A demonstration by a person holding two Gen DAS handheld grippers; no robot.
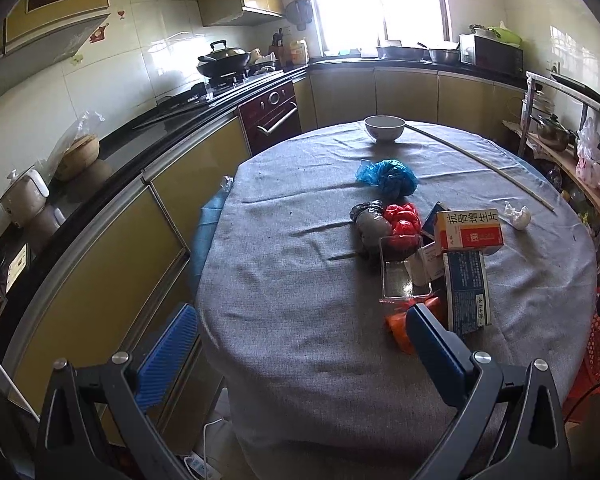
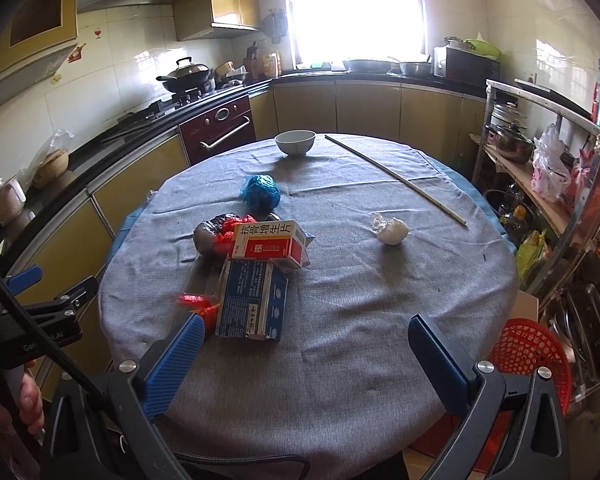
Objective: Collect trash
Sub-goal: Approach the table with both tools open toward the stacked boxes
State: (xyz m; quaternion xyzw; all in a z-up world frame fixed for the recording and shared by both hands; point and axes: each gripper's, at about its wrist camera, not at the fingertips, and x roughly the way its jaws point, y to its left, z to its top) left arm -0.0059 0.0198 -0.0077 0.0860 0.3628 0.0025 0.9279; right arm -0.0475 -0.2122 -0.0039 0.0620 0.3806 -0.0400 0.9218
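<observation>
Round table with grey cloth (image 2: 340, 320) in a yellow-cabinet kitchen, left gripper (image 1: 300, 344) and right gripper (image 2: 304, 352) both wide open holding nothing, trash pile mid-table: blue-white box (image 2: 252, 300), red-white box (image 2: 270, 244), crumpled tissue (image 2: 391, 231) off right, blue bag (image 2: 261, 192), bowl (image 2: 295, 143) at far edge, bright window (image 2: 356, 12) behind.

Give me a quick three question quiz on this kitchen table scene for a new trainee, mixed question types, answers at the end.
1. True or false: the left gripper and the right gripper are both open and hold nothing.
2. Which lies alone, apart from the pile? A) white crumpled paper B) red and white box C) blue box
3. Fill in: beyond the blue plastic bag, at the table's far edge, stands a white ____.

Key: 1 true; 2 A; 3 bowl.
</observation>
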